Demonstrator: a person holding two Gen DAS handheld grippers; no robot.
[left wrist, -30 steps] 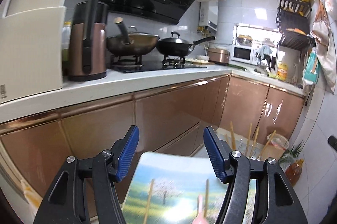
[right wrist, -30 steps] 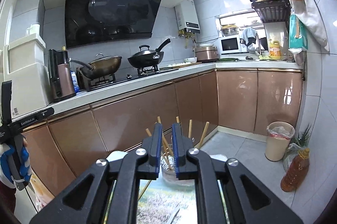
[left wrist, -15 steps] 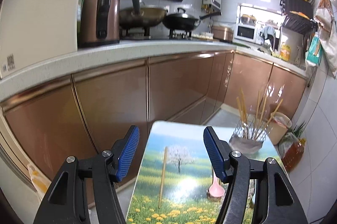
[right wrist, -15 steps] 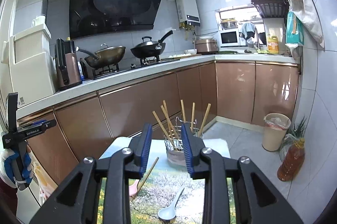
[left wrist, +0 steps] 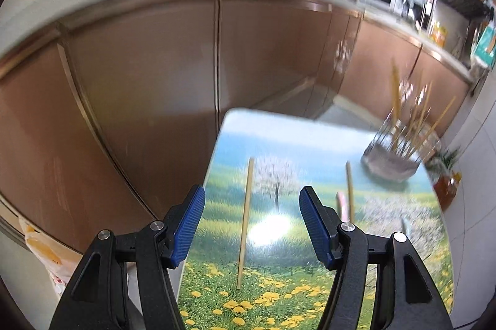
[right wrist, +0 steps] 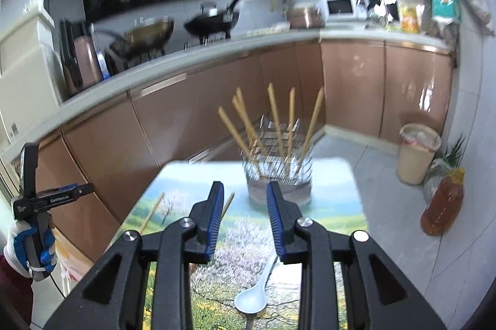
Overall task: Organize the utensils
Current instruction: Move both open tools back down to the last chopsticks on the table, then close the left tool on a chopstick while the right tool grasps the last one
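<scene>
While the left wrist view is smeared with motion, the left gripper (left wrist: 251,224) plainly stands wide open with nothing between its blue pads, hanging over the small table with the printed meadow-and-blossom top (left wrist: 403,261). A loose pale wooden chopstick (left wrist: 245,223) lies lengthwise right in its gap, running from twelve to six o'clock. A second wooden chopstick (left wrist: 349,189) lies toward two o'clock, and the clear wire-ribbed utensil holder (left wrist: 392,158) stands further out at two o'clock.

Through the right wrist view, the right gripper (right wrist: 245,218) is partly open and empty. The holder (right wrist: 279,175), already bristling with upright chopsticks, stands at twelve o'clock; a white plastic spoon (right wrist: 252,297) lies at six o'clock, under the jaws.

To pick cleanly, I would lower the left gripper until its pads straddle the stick near its middle, then close squarely so it cannot pivot.
</scene>
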